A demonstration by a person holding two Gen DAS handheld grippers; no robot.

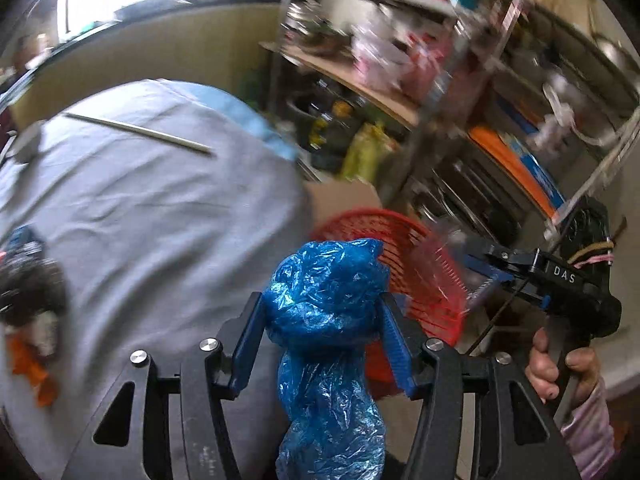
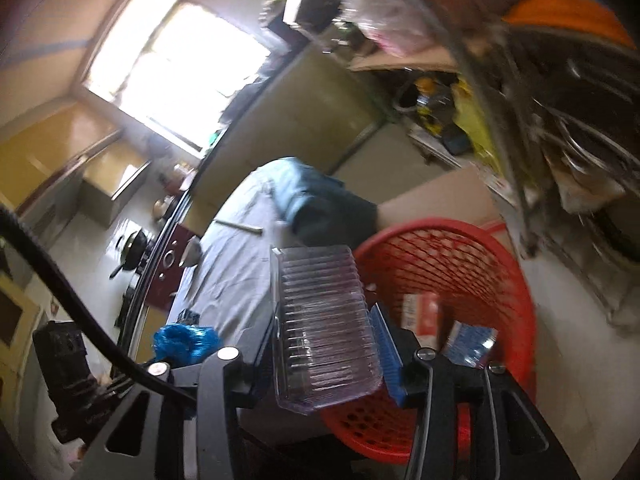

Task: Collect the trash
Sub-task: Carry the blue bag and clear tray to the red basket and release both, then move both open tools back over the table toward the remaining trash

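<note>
On the grey-clothed table (image 1: 152, 208) a thin stick (image 1: 140, 133) lies. The left gripper (image 1: 320, 332) clamps a crumpled blue plastic bag (image 1: 324, 312) at the table's edge; the right gripper (image 2: 324, 344) holds a clear ribbed plastic tray (image 2: 324, 328) beside the red mesh basket (image 2: 460, 256).

Black left gripper (image 1: 322, 334) showing blue ribbed pads and silver screws, right gripper (image 1: 486, 270) bearing white "DAS" lettering, pink sleeve (image 1: 588, 436) showing lower right
</note>
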